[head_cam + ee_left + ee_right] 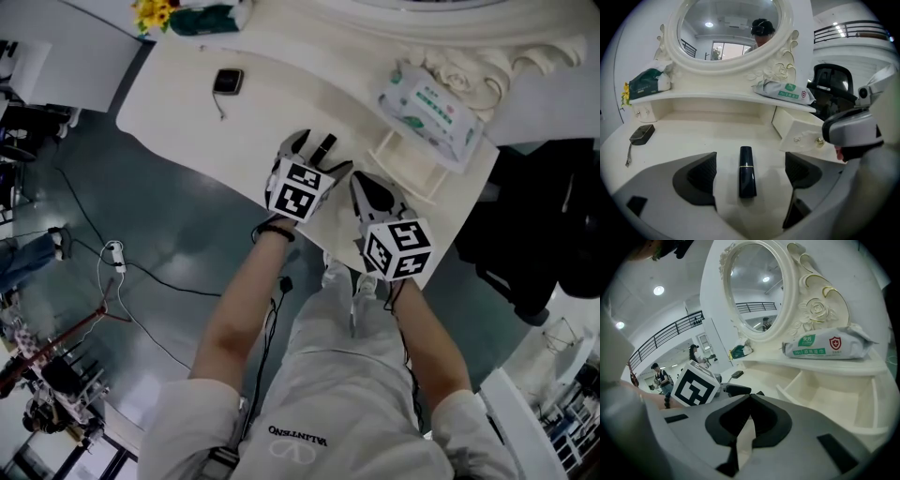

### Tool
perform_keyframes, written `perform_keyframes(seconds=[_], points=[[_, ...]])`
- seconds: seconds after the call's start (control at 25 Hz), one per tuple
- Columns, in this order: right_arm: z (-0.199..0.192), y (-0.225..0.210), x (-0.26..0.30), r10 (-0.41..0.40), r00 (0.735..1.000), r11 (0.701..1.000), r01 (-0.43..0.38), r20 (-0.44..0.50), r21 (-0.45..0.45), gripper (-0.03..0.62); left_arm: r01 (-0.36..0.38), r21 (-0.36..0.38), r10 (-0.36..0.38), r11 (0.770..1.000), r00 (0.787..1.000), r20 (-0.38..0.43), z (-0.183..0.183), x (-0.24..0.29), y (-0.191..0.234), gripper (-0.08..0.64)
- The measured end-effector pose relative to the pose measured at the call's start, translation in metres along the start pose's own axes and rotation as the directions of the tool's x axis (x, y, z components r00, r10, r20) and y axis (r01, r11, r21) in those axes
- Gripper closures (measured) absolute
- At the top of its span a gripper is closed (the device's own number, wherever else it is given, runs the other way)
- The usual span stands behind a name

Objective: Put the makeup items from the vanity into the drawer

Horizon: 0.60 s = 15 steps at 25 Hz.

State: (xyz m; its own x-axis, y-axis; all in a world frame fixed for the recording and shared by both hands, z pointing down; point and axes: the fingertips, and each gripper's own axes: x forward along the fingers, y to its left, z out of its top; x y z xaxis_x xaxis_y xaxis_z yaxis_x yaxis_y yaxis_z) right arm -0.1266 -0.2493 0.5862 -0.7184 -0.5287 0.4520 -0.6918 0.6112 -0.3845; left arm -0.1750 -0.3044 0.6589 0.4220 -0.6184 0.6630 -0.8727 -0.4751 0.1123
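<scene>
The white vanity table [187,103] has its drawer [412,167] open at the right. The left gripper [313,143] has its jaws apart, straddling a dark lipstick tube [746,171] that lies flat on the table. The right gripper [749,420] has its jaws together, empty. The tube looks light, rigid and slick, so pinch it mid-barrel.

A dark navy lipstick tube [746,171] lies flat on the white vanity top [693,136], near the pulled-out drawer [799,131].

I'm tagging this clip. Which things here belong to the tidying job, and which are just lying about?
Job: lipstick, lying between the jaws of the open left gripper; open drawer.
Lying about: white wipes pack; green pack; black gadget with cord; yellow flowers.
</scene>
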Motion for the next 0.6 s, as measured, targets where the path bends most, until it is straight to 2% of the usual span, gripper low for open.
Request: perform_keyframes(seconds=[0.12,0.28,0.44,0.6], points=[[0.0,0.001,-0.001,-0.002,1.0,1.0,0.002,0.001,0.006,0.58,-0.019,0.033,0.02,0.999,0.999,-0.026,-0.002,0.003,0.001,0.108],[0.0,0.003,-0.005,0.001,1.0,1.0,-0.001,0.003,0.007,0.58,-0.056,0.077,0.061,0.995,0.996,-0.066,-0.008,0.005,0.003,0.17],[0.0,-0.001,-0.009,-0.001,1.0,1.0,0.001,0.005,0.012,0.58,-0.051,0.078,0.056,0.996,0.996,-0.07,-0.008,0.006,0.003,0.184],[-0.002,-0.003,-0.012,0.0,1.0,1.0,0.0,0.006,0.016,0.58,-0.046,0.081,0.051,0.996,0.997,-0.061,-0.006,0.006,0.005,0.227]])
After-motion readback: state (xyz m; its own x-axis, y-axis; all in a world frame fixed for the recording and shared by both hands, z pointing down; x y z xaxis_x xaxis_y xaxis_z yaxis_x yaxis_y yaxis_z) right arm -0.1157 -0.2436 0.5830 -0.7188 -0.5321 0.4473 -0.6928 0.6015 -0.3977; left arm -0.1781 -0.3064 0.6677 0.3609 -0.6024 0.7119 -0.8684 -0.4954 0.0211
